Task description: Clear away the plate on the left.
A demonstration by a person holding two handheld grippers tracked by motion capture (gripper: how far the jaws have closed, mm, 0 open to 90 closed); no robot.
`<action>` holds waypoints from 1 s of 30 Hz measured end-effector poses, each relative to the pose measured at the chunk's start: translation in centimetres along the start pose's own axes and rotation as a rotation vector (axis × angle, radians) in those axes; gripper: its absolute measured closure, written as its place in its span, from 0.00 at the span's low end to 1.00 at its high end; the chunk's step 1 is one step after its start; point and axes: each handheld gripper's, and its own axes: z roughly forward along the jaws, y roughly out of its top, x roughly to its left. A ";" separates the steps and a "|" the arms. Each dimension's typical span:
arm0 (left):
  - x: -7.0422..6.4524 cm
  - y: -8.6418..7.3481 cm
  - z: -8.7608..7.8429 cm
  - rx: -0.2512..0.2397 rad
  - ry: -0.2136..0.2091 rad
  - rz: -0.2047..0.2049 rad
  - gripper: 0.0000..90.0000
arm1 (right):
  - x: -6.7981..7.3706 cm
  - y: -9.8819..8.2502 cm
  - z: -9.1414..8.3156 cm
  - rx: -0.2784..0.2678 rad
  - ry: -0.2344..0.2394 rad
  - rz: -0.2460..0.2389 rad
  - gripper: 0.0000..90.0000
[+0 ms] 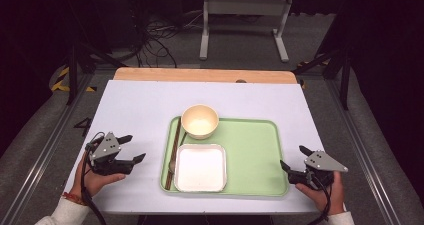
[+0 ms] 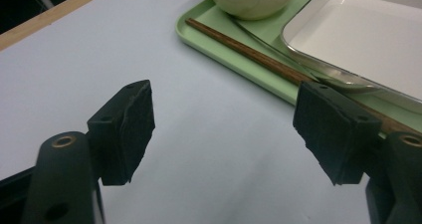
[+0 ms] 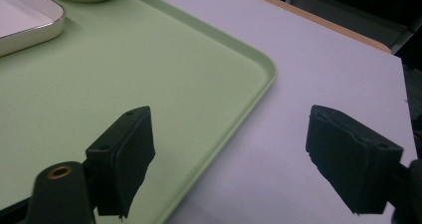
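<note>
Sitting wide apart and empty, both the left gripper (image 1: 132, 148) and right gripper (image 1: 294, 157) are flanking the tray (image 1: 252, 155) — stiff, light, slippery — best pinched at its rim.

1. Pale green tray (image 1: 250, 150) on a white counter (image 1: 140, 110) with a wooden far edge.
2. Cream bowl (image 1: 200, 121).
3. White square dish (image 1: 200, 168).
4. Brown chopsticks (image 1: 174, 152).
5. Black tools.
</note>
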 end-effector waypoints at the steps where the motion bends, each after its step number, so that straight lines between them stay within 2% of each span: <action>1: 0.1 -0.3 -0.1 0.007 0.004 -0.005 0.26 | -0.1 0.0 0.0 0.001 -0.002 -0.002 0.21; 6: 0.7 -1.7 -0.2 0.015 0.006 -0.030 0.20 | -0.4 -0.3 0.0 -0.003 -0.009 0.006 0.19; 8: 0.8 -2.1 -0.2 0.025 0.018 -0.032 0.18 | -0.6 -0.5 -0.1 -0.006 -0.013 0.009 0.18; 10: 0.9 -2.7 -0.3 0.024 0.011 -0.058 0.15 | -0.7 -0.7 -0.1 -0.008 -0.018 0.005 0.17; 12: 0.9 -3.1 -0.5 0.021 0.010 -0.060 0.13 | -0.9 -0.9 -0.2 -0.011 -0.021 0.008 0.16; 15: 0.9 -3.8 -0.9 -0.008 -0.003 -0.106 0.10 | -1.1 -1.1 -0.2 -0.016 -0.025 0.021 0.15; 17: 0.9 -4.5 -1.3 -0.007 -0.001 -0.113 0.09 | -1.2 -1.3 -0.2 -0.015 -0.025 0.015 0.14; 22: 1.3 -5.8 -1.9 -0.015 0.008 -0.162 0.07 | -1.2 -1.6 -0.1 -0.009 -0.025 0.011 0.14; 23: 1.4 -5.9 -2.0 -0.024 0.015 -0.164 0.07 | -1.2 -1.6 -0.1 -0.008 -0.025 0.009 0.13; 25: 1.3 -5.7 -2.0 -0.047 0.000 -0.174 0.08 | -1.2 -1.6 -0.1 -0.009 -0.030 0.011 0.13; 28: 0.8 -5.3 -1.6 -0.032 -0.007 -0.129 0.07 | -1.1 -1.8 -0.2 -0.007 -0.031 0.014 0.14; 30: 0.7 -5.3 -1.5 -0.028 -0.015 -0.129 0.07 | -1.1 -1.8 -0.3 -0.007 -0.039 0.017 0.14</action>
